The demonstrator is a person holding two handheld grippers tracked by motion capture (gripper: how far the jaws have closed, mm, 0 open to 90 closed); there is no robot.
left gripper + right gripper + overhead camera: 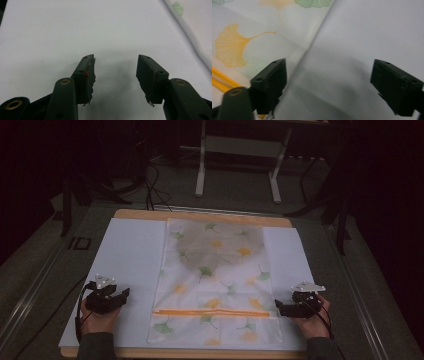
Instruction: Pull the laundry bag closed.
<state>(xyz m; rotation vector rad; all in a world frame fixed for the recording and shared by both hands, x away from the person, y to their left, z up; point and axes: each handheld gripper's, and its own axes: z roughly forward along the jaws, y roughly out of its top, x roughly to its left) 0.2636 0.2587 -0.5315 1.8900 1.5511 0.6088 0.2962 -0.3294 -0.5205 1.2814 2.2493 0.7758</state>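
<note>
No legible text, label, brand, number or sign is found in any of the three views. The cloth (pixel 215 280) carries a printed pattern of green and yellow leaves and an orange stripe only, with no lettering. The white sheet (pixel 130 260) beneath it is blank.

Room beyond table (pixel 202 215) dark, cloth (pixel 257 37) cropped
</note>
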